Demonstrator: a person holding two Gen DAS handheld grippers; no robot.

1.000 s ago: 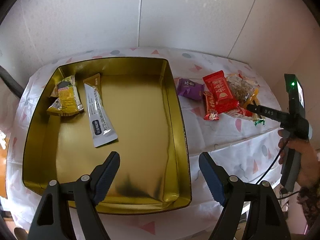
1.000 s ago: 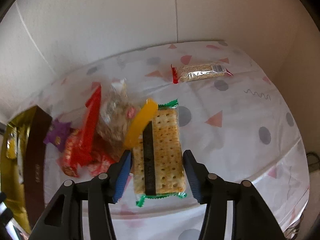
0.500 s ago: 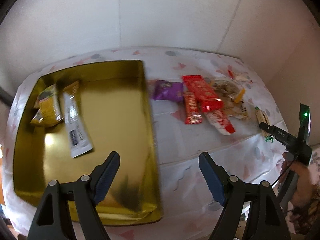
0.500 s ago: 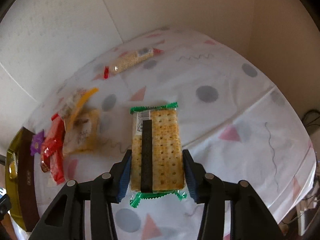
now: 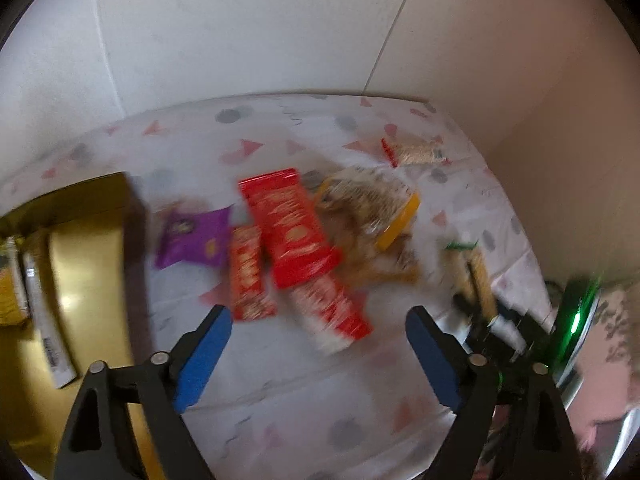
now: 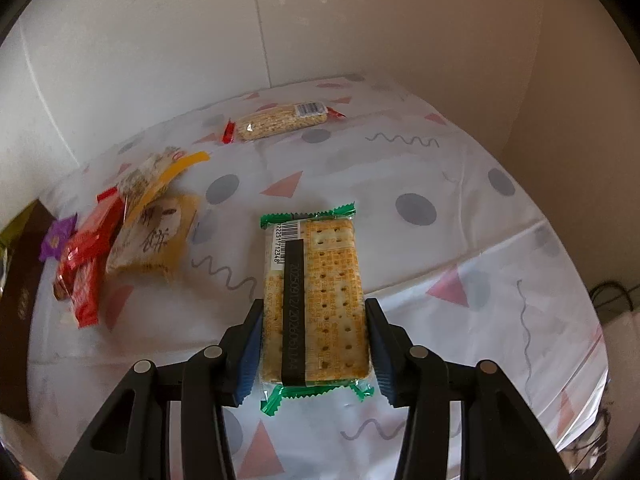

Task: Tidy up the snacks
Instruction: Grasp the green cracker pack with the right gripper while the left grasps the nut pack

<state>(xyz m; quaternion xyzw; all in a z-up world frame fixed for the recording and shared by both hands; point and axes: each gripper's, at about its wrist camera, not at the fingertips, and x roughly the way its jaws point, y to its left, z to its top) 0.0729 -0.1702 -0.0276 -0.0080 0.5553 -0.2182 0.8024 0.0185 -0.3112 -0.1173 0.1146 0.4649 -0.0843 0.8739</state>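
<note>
The right claw (image 6: pixel 314 342) pinches a flat, dimpled cracker pack (image 6: pixel 314 300) in crinkly green-edged film; the left claw (image 5: pixel 318 354), empty, is spreading wider above glossy red wrappers (image 5: pixel 290 226) at twelve o'clock.

Black hand-held gripper (image 6: pixel 314 344), blue ribbed pads (image 6: pixel 250 354), silver screws, patterned sleeve (image 5: pixel 618 320)

Both views are round fisheye pictures with black corners and bent edges. The left wrist view is smeared by motion blur: the snacks (image 5: pixel 296 232) lose their print, though the fingers (image 5: pixel 202 356) stay sharp. A soft glare spot lies on the gold tray (image 5: pixel 80 272). The right wrist view is sharp, evenly lit by warm, soft light, with faint shadows under the cracker pack (image 6: pixel 320 300).
</note>
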